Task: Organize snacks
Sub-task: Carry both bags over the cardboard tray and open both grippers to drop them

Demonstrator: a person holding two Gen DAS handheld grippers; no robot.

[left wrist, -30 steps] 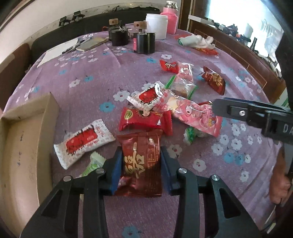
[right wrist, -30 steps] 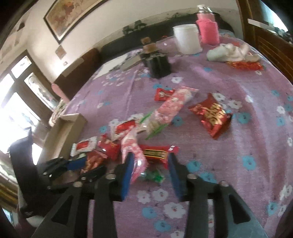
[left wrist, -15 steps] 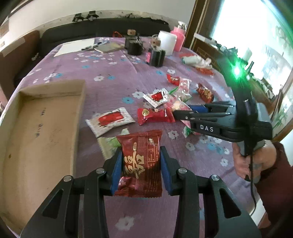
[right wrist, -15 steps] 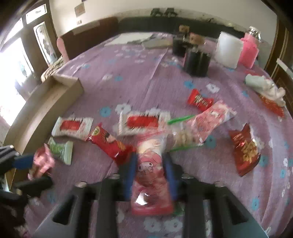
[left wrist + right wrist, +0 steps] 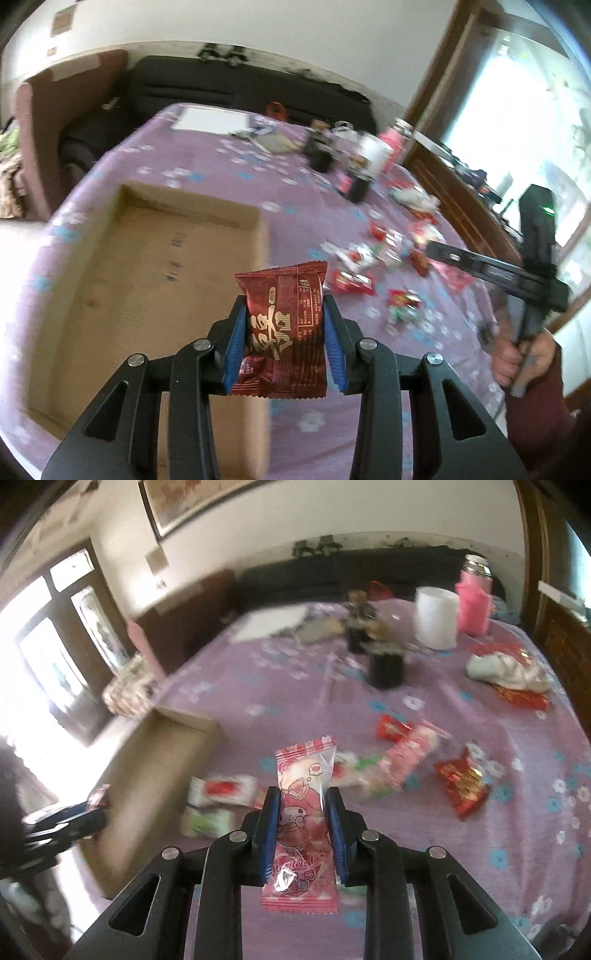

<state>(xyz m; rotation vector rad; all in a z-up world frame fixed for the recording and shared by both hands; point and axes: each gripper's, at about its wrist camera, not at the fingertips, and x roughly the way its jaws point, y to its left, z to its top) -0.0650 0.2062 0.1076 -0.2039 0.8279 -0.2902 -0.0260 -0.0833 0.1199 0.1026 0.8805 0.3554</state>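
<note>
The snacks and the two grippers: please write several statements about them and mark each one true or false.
1. The left gripper holds a dark red snack packet. True.
2. The right gripper holds a green packet. False: a pink cartoon-print candy packet is between its closing jaws.
3. The cardboard box already holds several snacks. False: no snack shows inside it.
4. Snack packets lie scattered on the purple flowered tablecloth. True.
5. The white container stands inside the box. False: it stands on the far side of the table, beside a pink bottle.
</note>
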